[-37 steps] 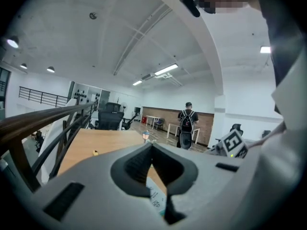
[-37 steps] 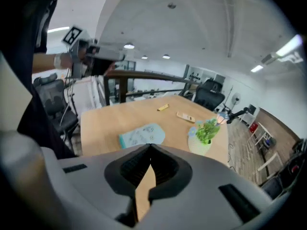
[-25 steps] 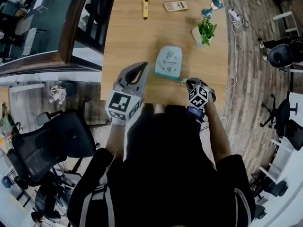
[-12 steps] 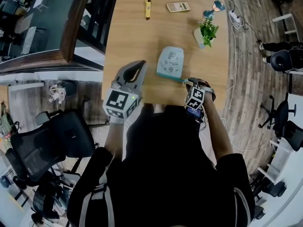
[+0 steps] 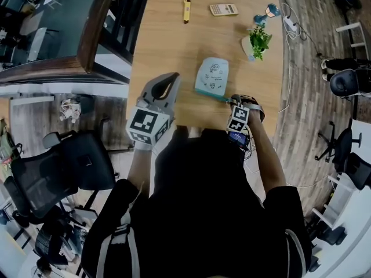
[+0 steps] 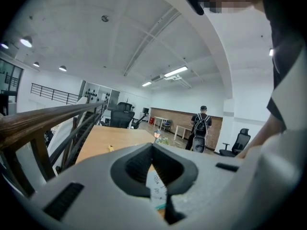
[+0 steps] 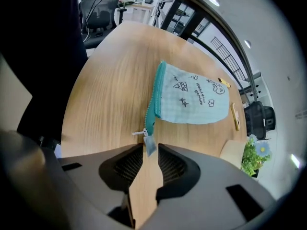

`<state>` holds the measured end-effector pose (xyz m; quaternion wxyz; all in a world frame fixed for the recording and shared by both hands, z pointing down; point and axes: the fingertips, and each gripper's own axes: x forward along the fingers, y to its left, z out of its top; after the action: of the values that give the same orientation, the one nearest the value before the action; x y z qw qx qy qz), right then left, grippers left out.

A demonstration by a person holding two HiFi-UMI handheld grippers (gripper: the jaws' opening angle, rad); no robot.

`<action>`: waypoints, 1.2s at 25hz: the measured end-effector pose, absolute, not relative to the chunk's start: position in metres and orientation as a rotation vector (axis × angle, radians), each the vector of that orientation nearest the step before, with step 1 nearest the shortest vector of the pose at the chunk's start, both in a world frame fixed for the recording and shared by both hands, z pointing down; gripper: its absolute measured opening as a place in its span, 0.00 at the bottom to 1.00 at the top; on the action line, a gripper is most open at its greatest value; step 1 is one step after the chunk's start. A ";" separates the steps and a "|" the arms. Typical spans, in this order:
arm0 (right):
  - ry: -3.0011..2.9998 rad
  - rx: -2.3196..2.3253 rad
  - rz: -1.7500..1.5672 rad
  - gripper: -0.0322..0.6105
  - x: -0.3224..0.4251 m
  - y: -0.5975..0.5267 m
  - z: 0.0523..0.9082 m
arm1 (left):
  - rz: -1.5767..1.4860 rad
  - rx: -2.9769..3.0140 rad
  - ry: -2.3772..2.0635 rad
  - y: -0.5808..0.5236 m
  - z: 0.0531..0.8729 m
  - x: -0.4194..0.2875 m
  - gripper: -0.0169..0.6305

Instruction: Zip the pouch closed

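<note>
A pale blue pouch (image 5: 212, 77) with doodle print lies flat on the wooden table (image 5: 174, 45). In the right gripper view the pouch (image 7: 194, 99) has its teal zipper edge (image 7: 154, 102) facing my jaws. The small grey pull tab (image 7: 149, 144) sits between the tips of my right gripper (image 7: 150, 150). Its jaws are closing, but a gap still shows on both sides of the tab. My right gripper (image 5: 233, 101) points steeply down at the pouch's near right corner. My left gripper (image 5: 172, 77) hovers left of the pouch, tips together, holding nothing.
A potted plant (image 5: 258, 41), a calculator (image 5: 224, 9) and a yellow marker (image 5: 186, 9) stand farther back on the table. A wooden railing (image 5: 98, 33) runs along the table's left side. An office chair (image 5: 75, 167) is at my left.
My right gripper has rolled and sunk a little toward the table at the zipper's end. The left gripper has barely shifted. The pouch lies as before.
</note>
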<state>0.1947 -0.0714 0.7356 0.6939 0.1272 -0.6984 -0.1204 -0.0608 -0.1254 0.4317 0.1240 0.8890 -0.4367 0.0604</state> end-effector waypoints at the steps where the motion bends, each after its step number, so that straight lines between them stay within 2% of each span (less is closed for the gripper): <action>1: -1.559 0.282 -0.280 0.21 0.193 -0.072 0.735 | 0.170 2.591 -1.281 -0.125 0.431 -0.062 0.02; 3: -1.559 0.281 -0.303 0.09 0.191 -0.073 0.733 | 0.142 2.590 -1.305 -0.126 0.427 -0.066 0.02; 18: -1.617 0.343 -0.279 0.08 0.174 -0.075 0.700 | 0.156 2.623 -1.299 -0.123 0.424 -0.061 0.02; 25: -1.900 0.602 -0.194 0.08 0.131 -0.091 0.601 | 0.174 2.681 -1.248 -0.121 0.419 -0.046 0.02; 30: -2.210 0.908 0.124 0.08 0.108 -0.100 0.506 | 0.197 2.778 -1.125 -0.107 0.412 -0.016 0.02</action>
<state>0.1079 -0.1004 0.5059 0.3660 0.3533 -0.8596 0.0482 -0.0158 -0.1073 0.4116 0.0691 0.9227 -0.3736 0.0655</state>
